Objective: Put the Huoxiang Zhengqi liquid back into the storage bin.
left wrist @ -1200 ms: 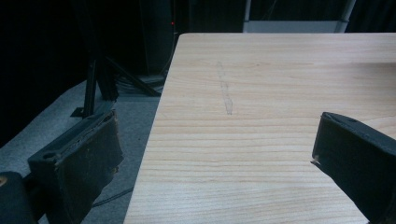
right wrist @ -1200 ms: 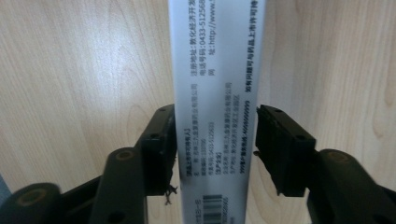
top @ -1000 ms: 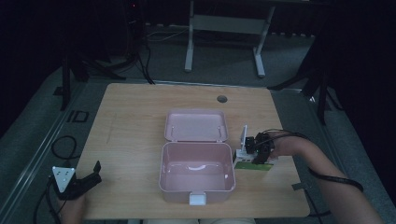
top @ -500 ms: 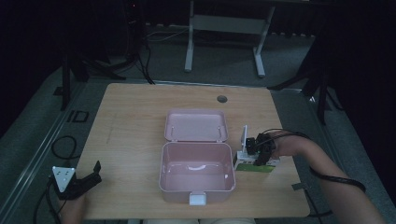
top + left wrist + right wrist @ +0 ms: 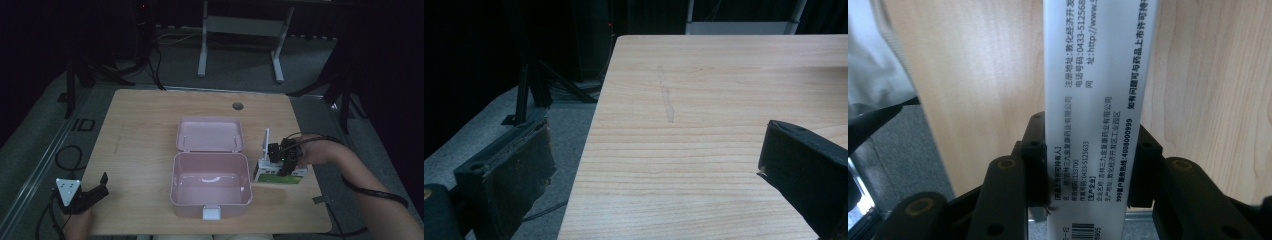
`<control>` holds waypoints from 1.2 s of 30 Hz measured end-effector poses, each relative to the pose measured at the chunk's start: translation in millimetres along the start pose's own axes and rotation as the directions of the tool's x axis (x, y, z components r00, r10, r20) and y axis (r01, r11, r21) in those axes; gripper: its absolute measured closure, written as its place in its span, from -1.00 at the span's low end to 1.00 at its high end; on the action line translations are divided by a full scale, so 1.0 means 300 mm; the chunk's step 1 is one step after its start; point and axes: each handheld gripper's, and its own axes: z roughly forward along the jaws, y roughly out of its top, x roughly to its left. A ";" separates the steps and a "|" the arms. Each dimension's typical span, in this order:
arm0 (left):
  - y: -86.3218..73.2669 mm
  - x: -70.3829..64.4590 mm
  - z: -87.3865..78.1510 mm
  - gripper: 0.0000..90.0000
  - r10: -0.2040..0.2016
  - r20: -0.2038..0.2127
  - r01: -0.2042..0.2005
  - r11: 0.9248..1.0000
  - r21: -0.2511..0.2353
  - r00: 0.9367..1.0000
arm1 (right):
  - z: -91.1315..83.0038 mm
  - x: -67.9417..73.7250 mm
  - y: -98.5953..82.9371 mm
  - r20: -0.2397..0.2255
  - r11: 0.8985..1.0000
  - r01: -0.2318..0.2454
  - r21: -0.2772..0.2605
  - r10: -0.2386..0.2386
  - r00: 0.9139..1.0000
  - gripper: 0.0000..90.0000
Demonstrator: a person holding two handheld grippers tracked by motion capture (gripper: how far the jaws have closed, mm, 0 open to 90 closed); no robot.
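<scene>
A: What did we find on the table [image 5: 150, 120] when we looked down from above?

B: We saw a pink box [image 5: 211, 182] near the middle of the front edge, open, with its lid [image 5: 210, 134] laid back flat toward the far edge. We saw a small white latch [image 5: 210, 213] at its front wall.

A: And the right gripper [image 5: 285, 159]?

B: We found it just beside the right wall of the pink box, toward the table's right edge. It had hold of a small white and green carton [image 5: 280, 173]. In the right gripper view we saw both black jaws pressed against the two sides of that carton [image 5: 1095, 100], whose white face with printed text and a barcode ran up between them. The jaws were closed as far as the carton's width allowed.

A: Was the carton resting on the table?

B: We judged from above that it sat on or just over the wood beside the box, but we could not tell whether it touched. A cable [image 5: 372, 192] trailed from the gripper along the person's forearm.

A: And the left gripper [image 5: 85, 196]?

B: We saw it at the front left corner of the table, well apart from the box. In the left gripper view its jaws stood wide apart with nothing between them, one over the table's left edge and the floor [image 5: 499, 125], the other over bare wood [image 5: 724, 100].
</scene>
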 end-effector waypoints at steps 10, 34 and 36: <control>0.000 0.000 0.000 -0.96 0.000 -0.003 0.000 1.000 0.000 1.000 | -0.146 0.045 -0.009 0.005 1.000 -0.009 0.014 0.009 1.000 0.38; 0.000 0.001 -0.001 -0.96 -0.002 -0.002 0.002 1.000 -0.003 1.000 | -0.362 0.133 0.118 0.037 0.999 0.034 -0.036 -0.033 0.999 0.38; 0.000 0.001 -0.001 -0.96 -0.004 -0.001 0.004 1.000 -0.002 1.000 | -0.362 0.133 0.143 0.059 0.999 0.032 -0.025 -0.031 0.998 0.38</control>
